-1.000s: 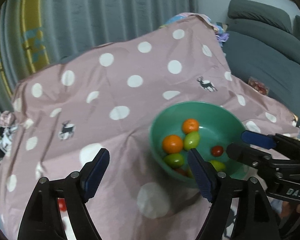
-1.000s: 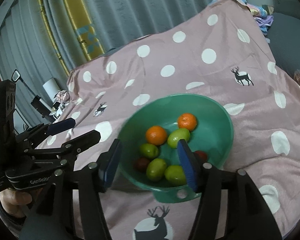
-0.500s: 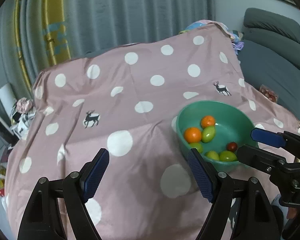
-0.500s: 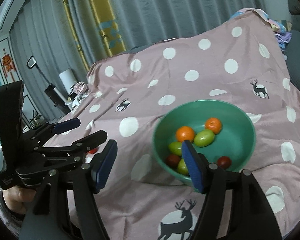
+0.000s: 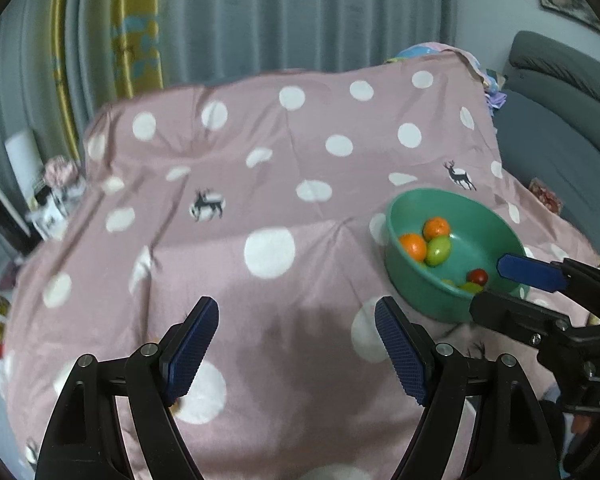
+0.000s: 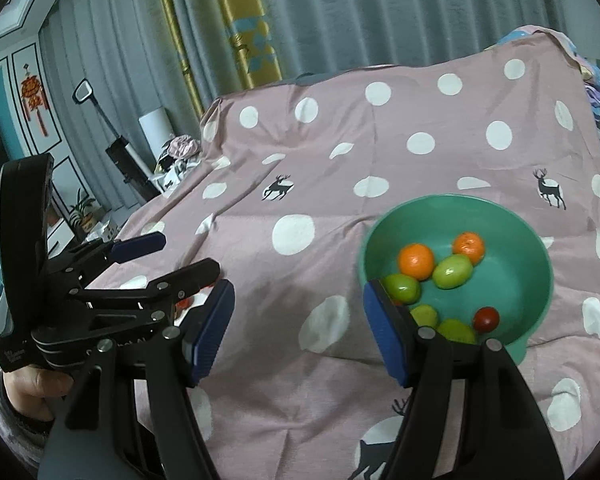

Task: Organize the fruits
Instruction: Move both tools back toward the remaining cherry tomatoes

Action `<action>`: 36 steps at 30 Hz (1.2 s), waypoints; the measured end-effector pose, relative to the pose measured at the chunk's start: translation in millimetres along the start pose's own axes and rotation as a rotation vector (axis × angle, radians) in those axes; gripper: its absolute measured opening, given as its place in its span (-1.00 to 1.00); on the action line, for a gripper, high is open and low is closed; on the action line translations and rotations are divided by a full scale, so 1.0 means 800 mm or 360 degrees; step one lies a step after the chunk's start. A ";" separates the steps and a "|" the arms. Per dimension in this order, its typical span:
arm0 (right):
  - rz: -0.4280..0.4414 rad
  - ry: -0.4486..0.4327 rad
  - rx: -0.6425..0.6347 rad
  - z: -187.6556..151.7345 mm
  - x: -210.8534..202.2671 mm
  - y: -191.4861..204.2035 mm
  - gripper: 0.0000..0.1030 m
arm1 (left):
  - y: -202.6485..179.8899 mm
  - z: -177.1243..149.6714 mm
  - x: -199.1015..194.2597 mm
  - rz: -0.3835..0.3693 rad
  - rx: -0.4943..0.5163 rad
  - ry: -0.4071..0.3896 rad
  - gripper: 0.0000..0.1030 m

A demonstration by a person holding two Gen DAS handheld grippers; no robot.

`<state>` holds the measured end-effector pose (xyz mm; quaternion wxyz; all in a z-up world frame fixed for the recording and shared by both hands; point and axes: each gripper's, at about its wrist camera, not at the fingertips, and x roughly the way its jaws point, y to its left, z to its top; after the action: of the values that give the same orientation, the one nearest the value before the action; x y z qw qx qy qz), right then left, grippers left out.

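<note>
A pink cloth (image 6: 340,168) with white dots and small deer covers the counter and fills most of both views; it lies loose and creased, so expect it to drag under anything you slide. Grey curtains (image 6: 340,12) hang behind, a grey sofa (image 5: 560,92) stands at the upper right of the left view, and household clutter sits at the left edge.

A green bowl (image 6: 540,240) rests on the cloth at the right of both views. It looks like light, stiff plastic and would probably skid if pushed; its rim seems the best place to hold it.

Inside lie two oranges (image 6: 416,261), several green fruits (image 6: 452,271) and a small red one (image 6: 485,319). They are small, round and smooth, likely to roll, so close gently across the middle of each.

Your left tool (image 5: 296,348) and right tool (image 6: 298,332) both stand open and empty over bare cloth; the right one's jaws have just been opening.
</note>
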<state>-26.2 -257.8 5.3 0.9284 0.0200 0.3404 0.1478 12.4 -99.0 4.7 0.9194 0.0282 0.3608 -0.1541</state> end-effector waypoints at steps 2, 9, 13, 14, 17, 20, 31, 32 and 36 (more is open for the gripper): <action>0.0006 0.0022 -0.0012 -0.001 0.005 0.004 0.31 | 0.018 -0.008 0.002 -0.0103 -0.0080 0.0046 0.57; 0.0034 0.0107 -0.0038 -0.007 0.027 0.013 0.31 | 0.098 -0.035 -0.004 -0.0130 -0.0273 0.0096 0.57; 0.0080 0.0181 -0.0065 -0.014 0.043 0.021 0.33 | 0.141 -0.059 -0.015 -0.0106 -0.0333 0.0097 0.57; 0.0091 0.0196 -0.0071 -0.015 0.047 0.023 0.33 | 0.148 -0.066 -0.019 -0.0108 -0.0325 0.0099 0.57; 0.0123 0.0243 -0.0083 -0.020 0.060 0.027 0.33 | 0.151 -0.085 -0.024 -0.0123 -0.0255 0.0124 0.57; 0.0142 0.0278 -0.0084 -0.022 0.070 0.030 0.33 | 0.150 -0.102 -0.020 -0.0147 -0.0234 0.0179 0.57; 0.0182 0.0367 -0.0132 -0.028 0.096 0.046 0.32 | 0.155 -0.098 0.012 -0.0181 -0.0256 0.0207 0.40; 0.0184 0.0373 -0.0133 -0.028 0.098 0.047 0.33 | 0.155 -0.098 0.015 -0.0180 -0.0249 0.0213 0.39; 0.0195 0.0394 -0.0140 -0.029 0.105 0.049 0.33 | 0.150 -0.096 0.031 -0.0171 -0.0183 0.0255 0.16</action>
<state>9.4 -197.6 -59.5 0.8685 -0.0183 0.4436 0.2204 15.4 21.5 -75.8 0.8781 -0.0317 0.4424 -0.1796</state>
